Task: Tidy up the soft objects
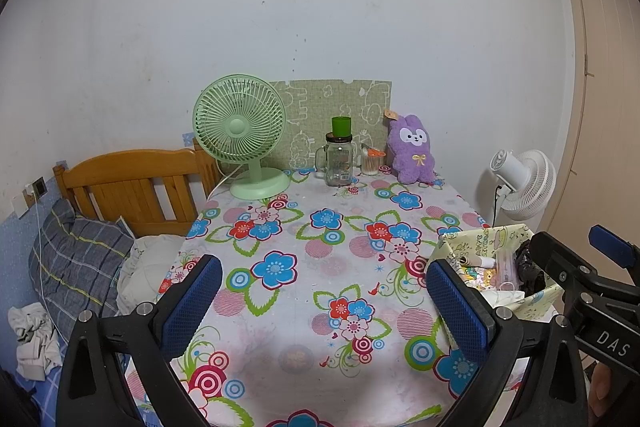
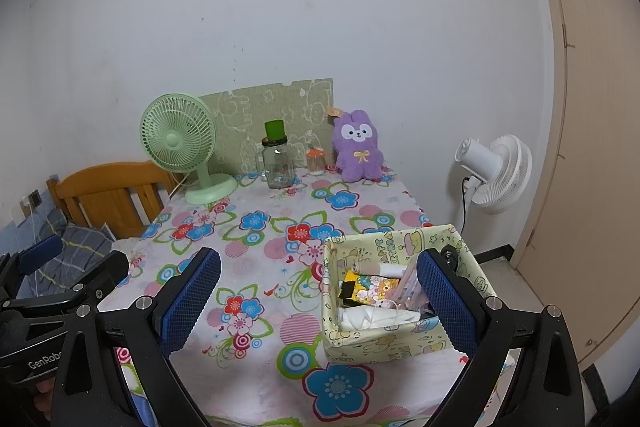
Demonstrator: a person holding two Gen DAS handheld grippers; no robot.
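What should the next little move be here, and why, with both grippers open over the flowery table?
Probably reach the right gripper forward toward the purple plush bunny. It is the one obviously soft thing out on the table, upright against the wall at the far edge, untouched, and both sets of jaws are open and empty. The storage box sits near, on the right.

Both wrist cameras look from the near edge of the floral table (image 1: 320, 227) toward the back wall, left one set further left. They share the purple plush rabbit (image 2: 358, 147) and green fan (image 1: 240, 131).
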